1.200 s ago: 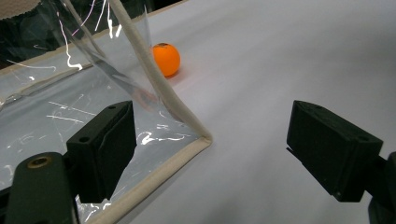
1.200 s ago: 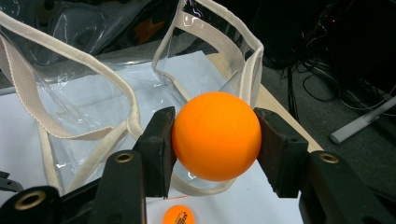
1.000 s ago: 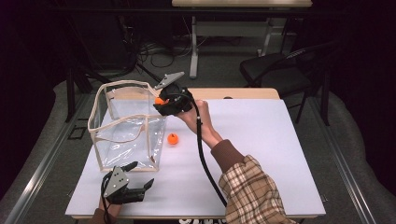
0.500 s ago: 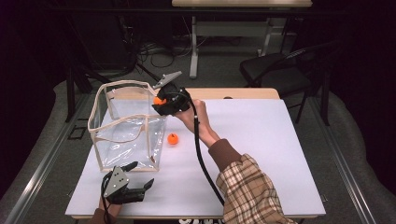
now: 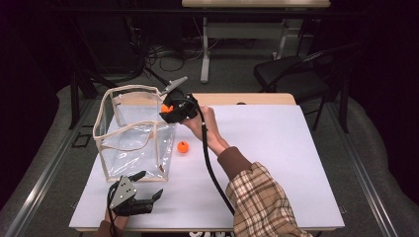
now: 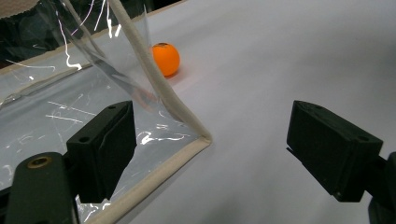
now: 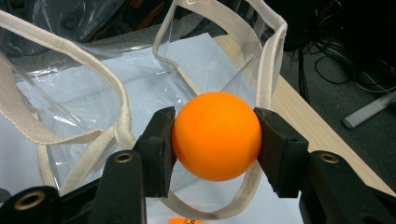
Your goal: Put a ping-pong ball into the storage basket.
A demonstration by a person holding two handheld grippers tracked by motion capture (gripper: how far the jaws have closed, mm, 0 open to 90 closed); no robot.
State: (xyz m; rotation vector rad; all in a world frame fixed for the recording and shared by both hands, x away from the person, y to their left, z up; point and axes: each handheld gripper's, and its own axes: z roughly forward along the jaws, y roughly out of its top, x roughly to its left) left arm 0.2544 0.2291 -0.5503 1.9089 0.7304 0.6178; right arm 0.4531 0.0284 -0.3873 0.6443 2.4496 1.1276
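Note:
A clear plastic bag [image 5: 133, 140] with beige trim stands upright on the white table [image 5: 276, 148], its top open. My right gripper [image 5: 166, 108] hovers over the bag's right rim, shut on an orange ball [image 7: 216, 135] that sits between its two pads [image 7: 159, 149]. A second orange ball [image 5: 183, 146] lies on the table just right of the bag and shows past the bag's corner [image 6: 165, 58]. My left gripper [image 5: 143, 190] rests low near the table's front edge, open, its jaws either side of the bag's bottom corner [image 6: 203, 138] without touching it.
A beige handle loop [image 7: 84, 135] hangs inside the bag mouth below the held ball. The wooden table edge [image 5: 247, 98] runs behind the white top. A black chair [image 5: 296, 74] and cables lie on the floor beyond.

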